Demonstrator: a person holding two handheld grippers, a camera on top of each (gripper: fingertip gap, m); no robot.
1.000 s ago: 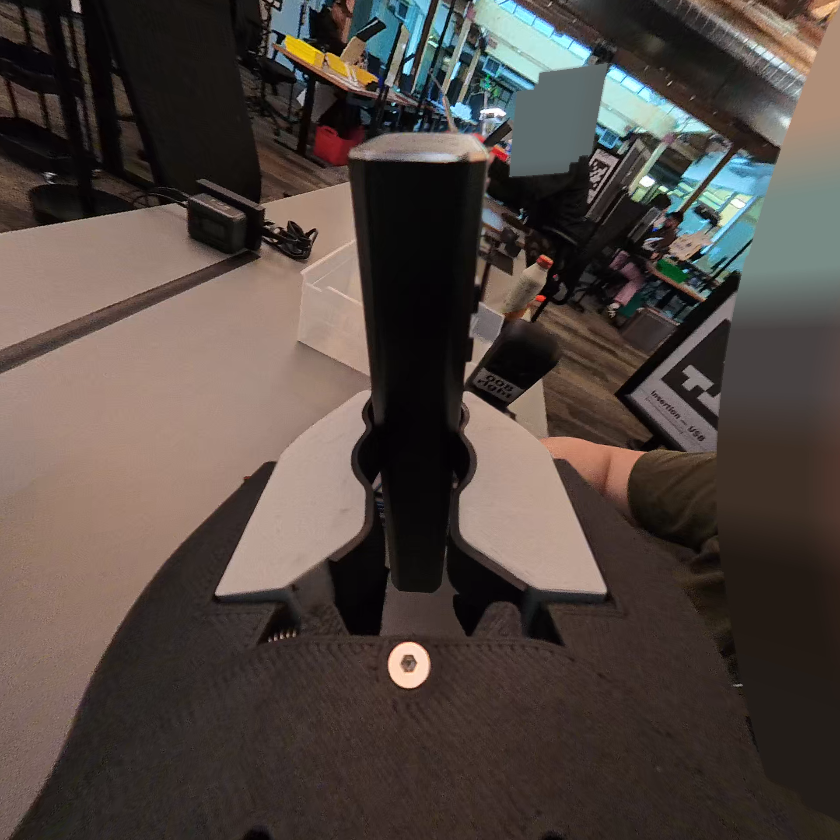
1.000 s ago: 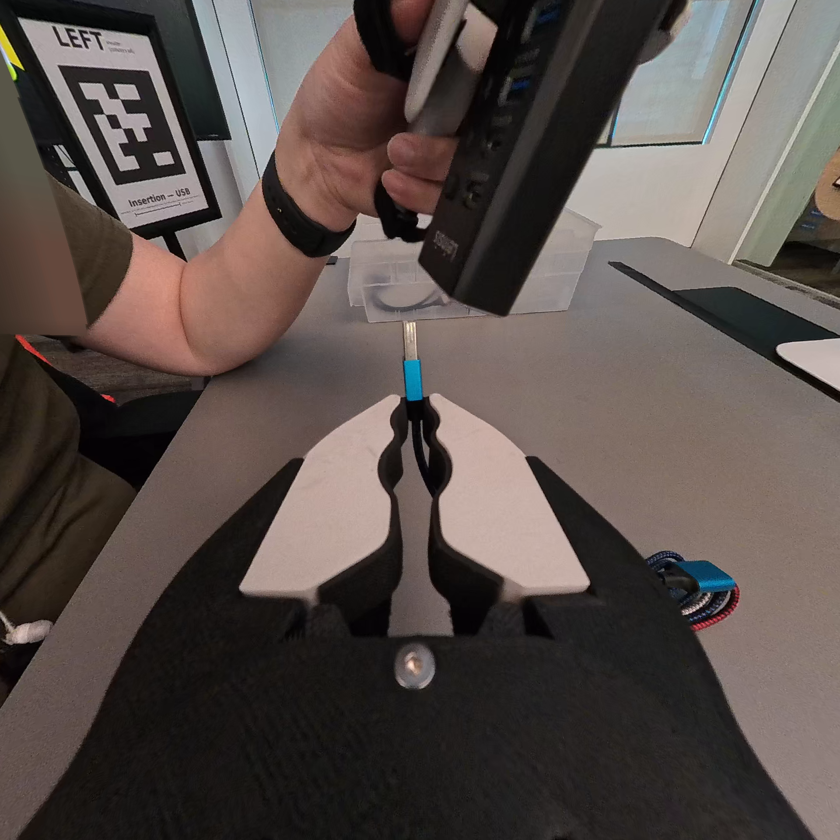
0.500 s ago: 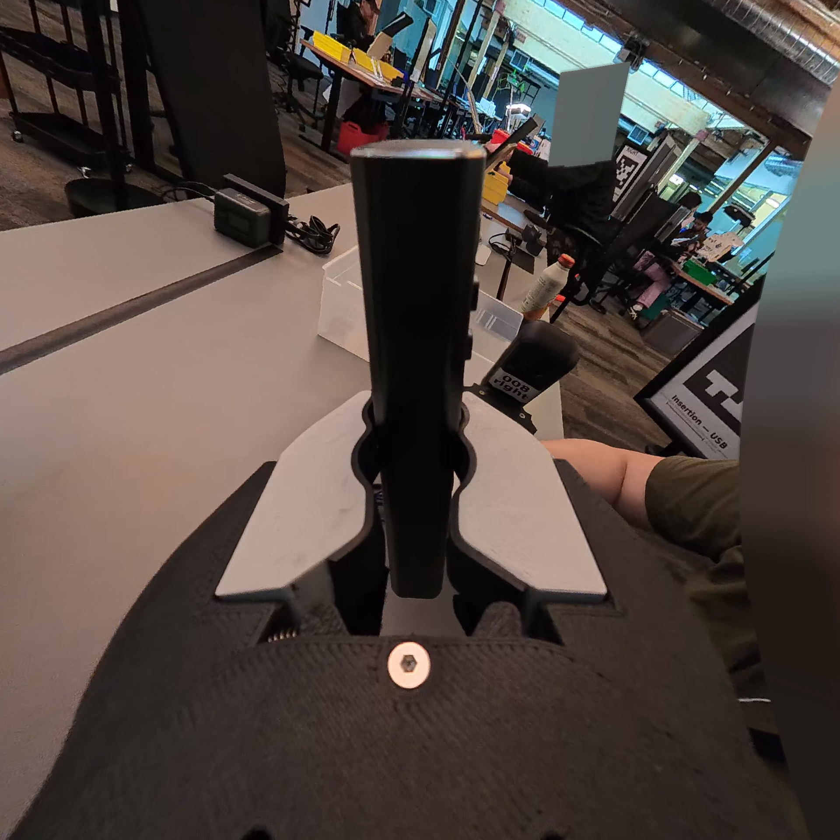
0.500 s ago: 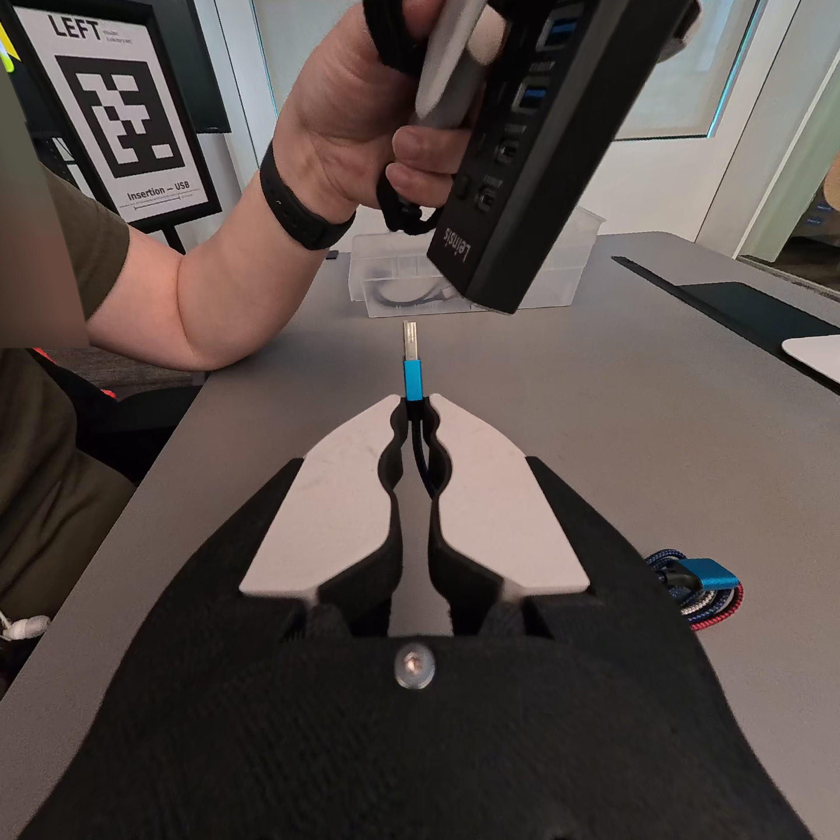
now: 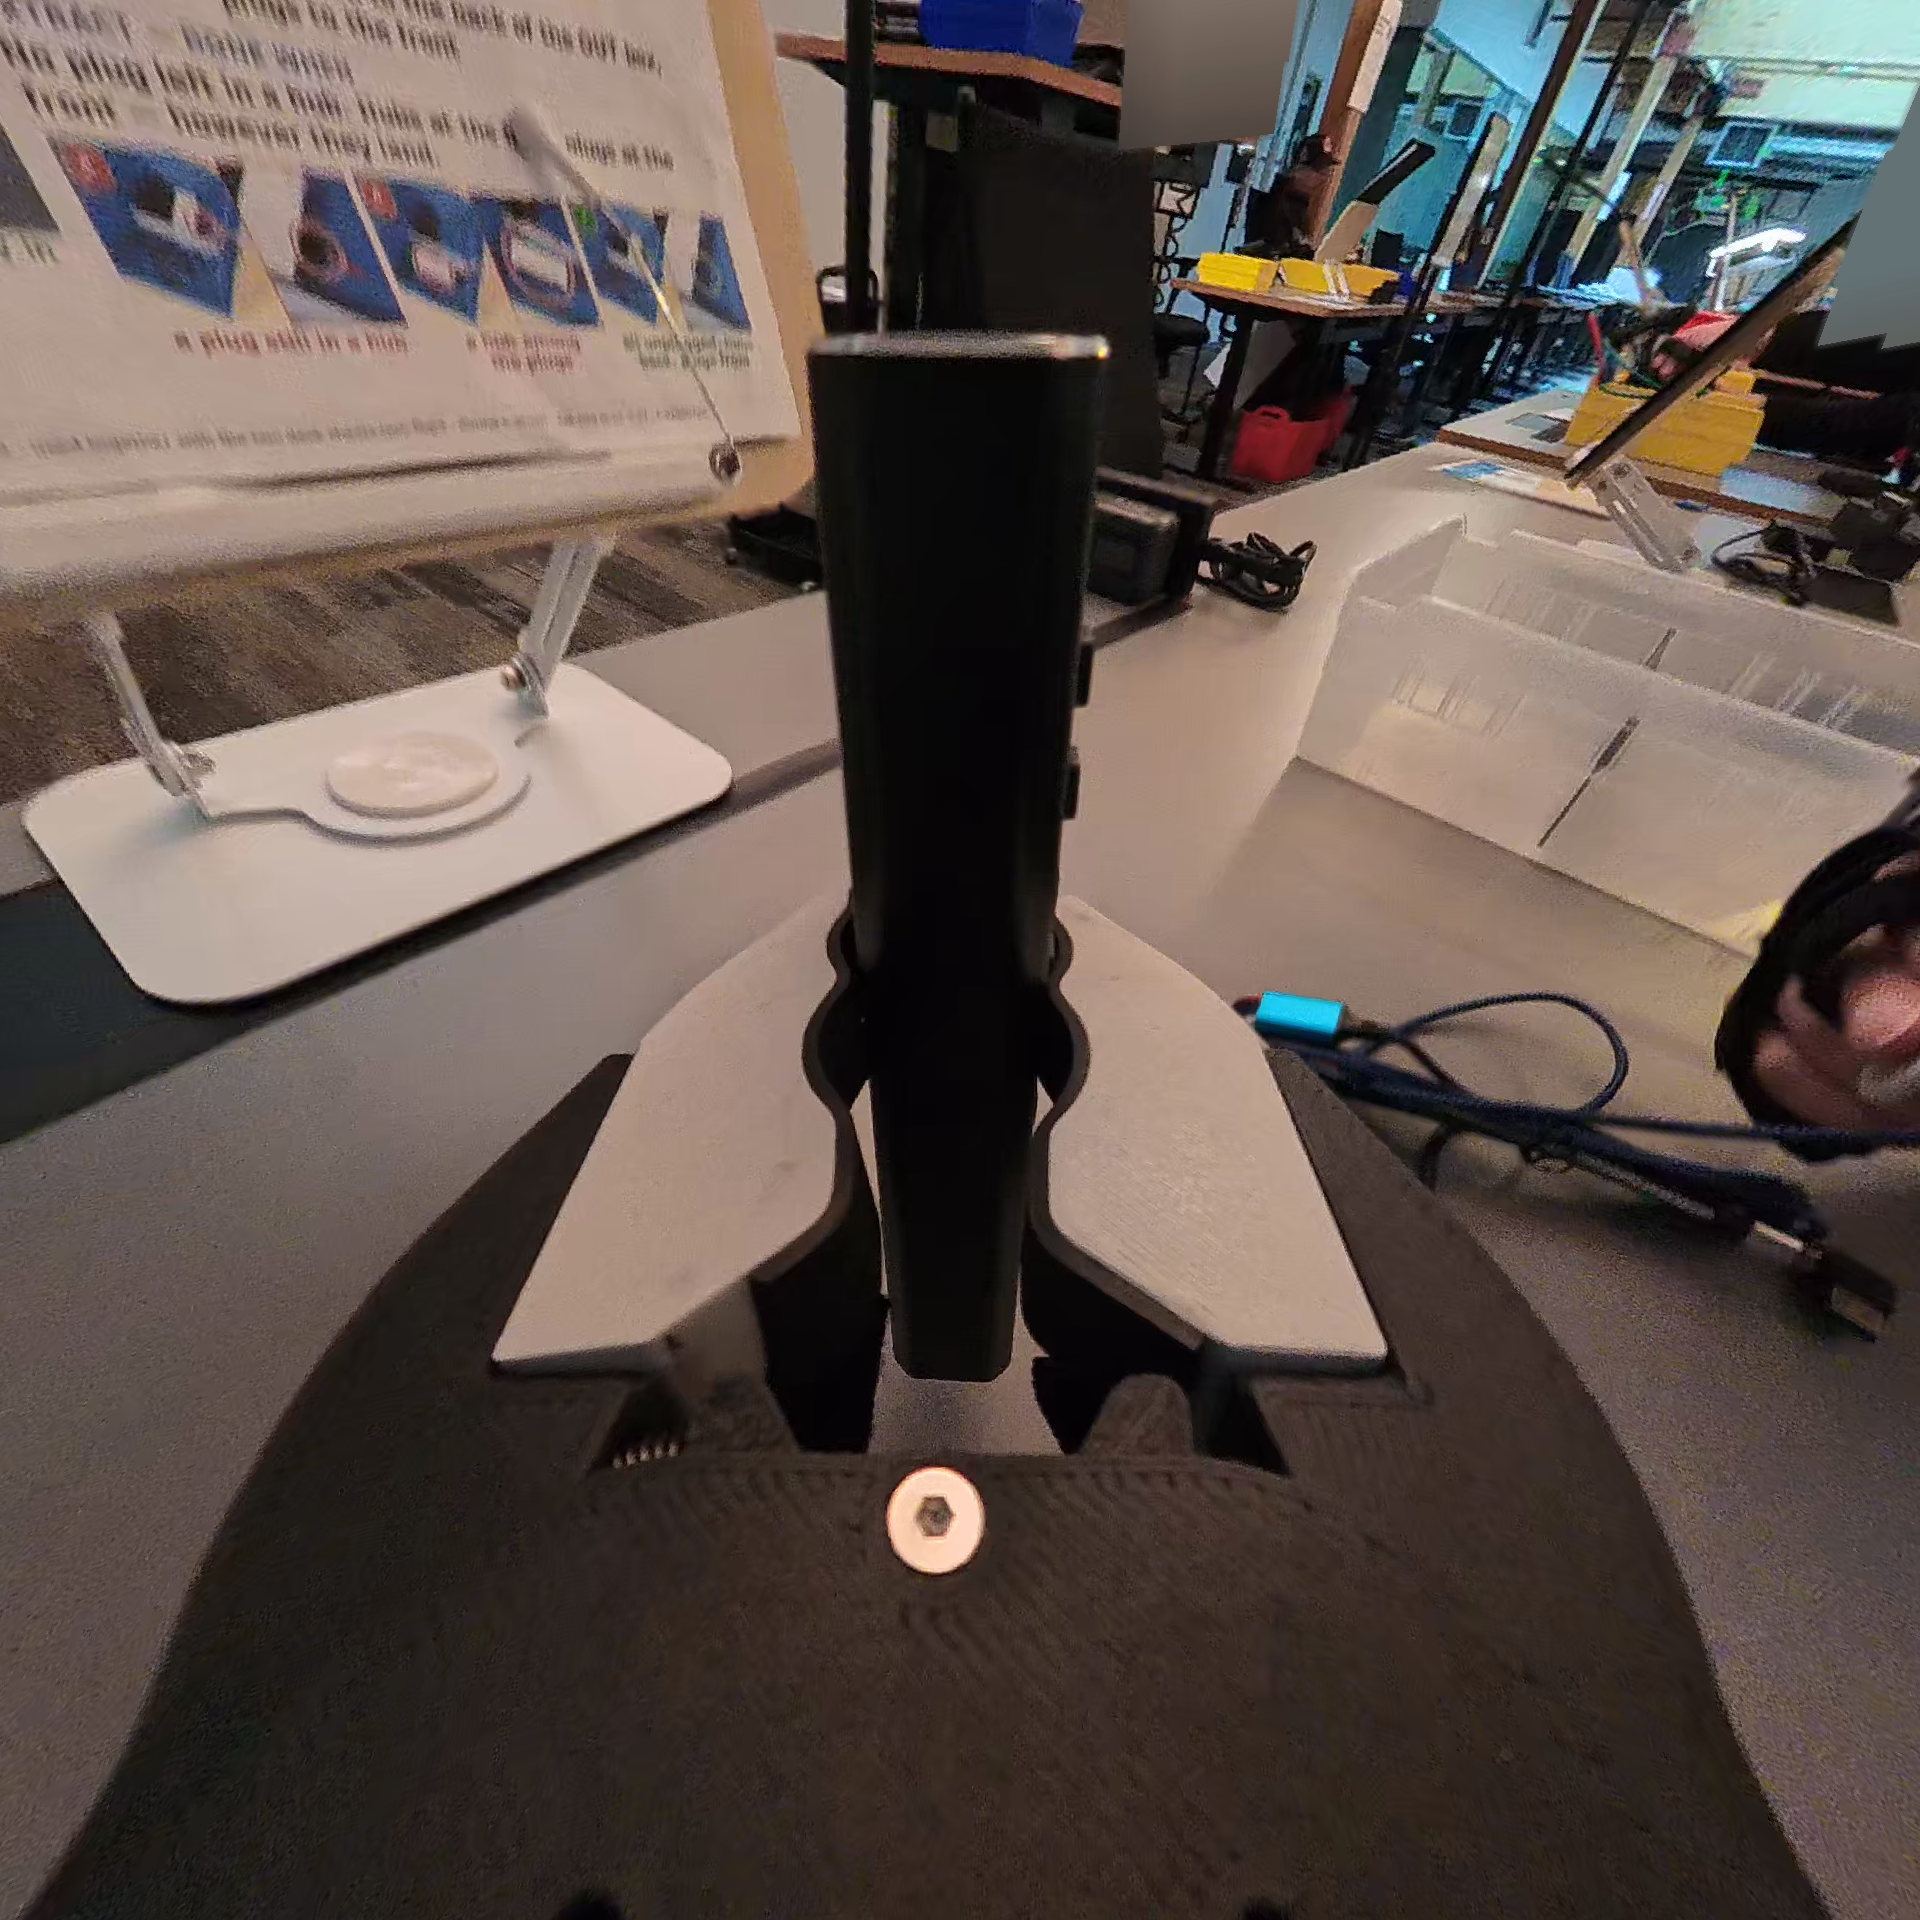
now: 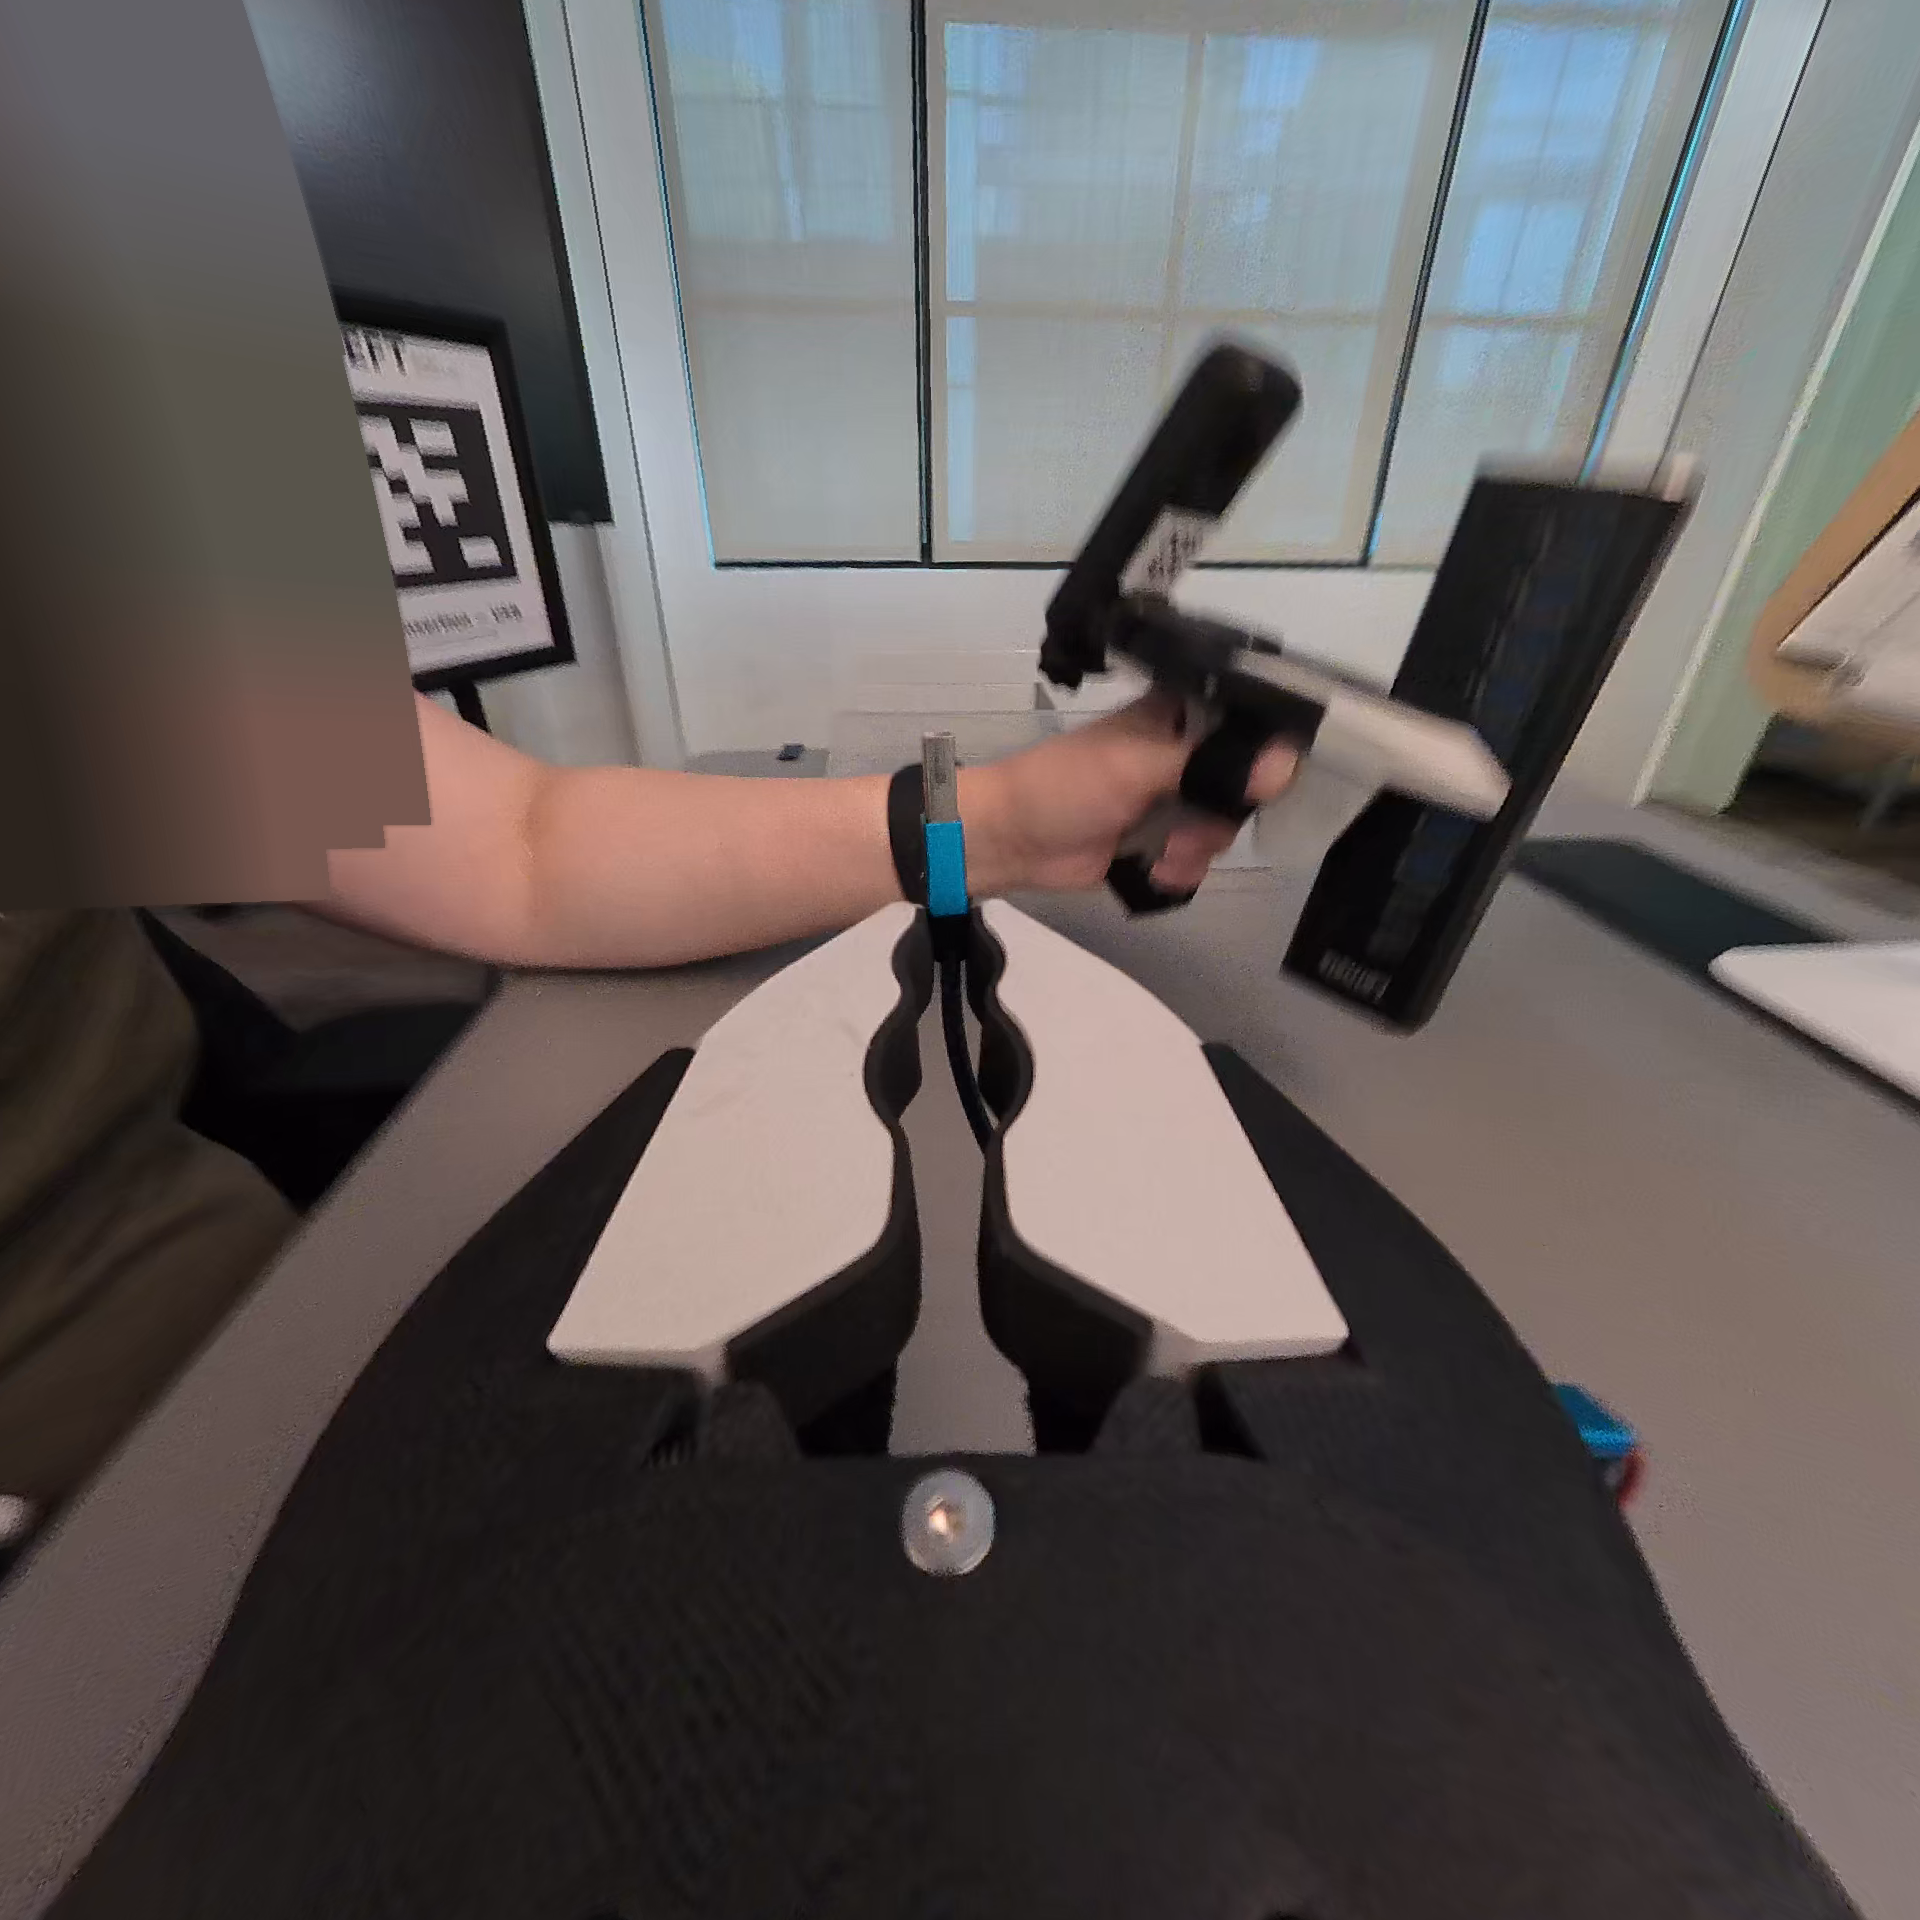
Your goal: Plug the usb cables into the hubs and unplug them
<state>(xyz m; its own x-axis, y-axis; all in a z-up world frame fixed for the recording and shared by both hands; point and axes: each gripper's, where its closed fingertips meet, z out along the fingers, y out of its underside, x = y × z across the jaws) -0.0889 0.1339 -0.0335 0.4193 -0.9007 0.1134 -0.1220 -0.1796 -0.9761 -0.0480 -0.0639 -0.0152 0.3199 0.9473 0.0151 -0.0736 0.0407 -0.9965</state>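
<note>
My left gripper [image 5: 951, 945] is shut on a long black USB hub [image 5: 951, 727] that stands up between its fingers. In the right wrist view the same hub [image 6: 1475, 748] hangs tilted above the table at the right, held by the left gripper [image 6: 1455, 779] in a hand. My right gripper [image 6: 948, 920] is shut on a blue USB plug [image 6: 943, 852] whose metal tip points forward, clear of the hub; its dark cable runs back between the fingers. A blue plug with dark blue cable [image 5: 1299, 1018] lies on the table in the left wrist view.
A white stand [image 5: 364, 831] holding an instruction sheet [image 5: 364, 239] is at the left on the grey table. A clear plastic bin [image 5: 1621, 727] sits at the right. A marker sign [image 6: 447, 509] stands behind the person's forearm [image 6: 644, 862]. A blue plug of a coiled cable [image 6: 1595, 1439] peeks out right of my right gripper. About 20 cm separates my left fingertips from my right.
The left gripper has swung the hub away to the right and turned, so the hub is no longer above the plug. The right gripper keeps the plug and has tilted upward.
</note>
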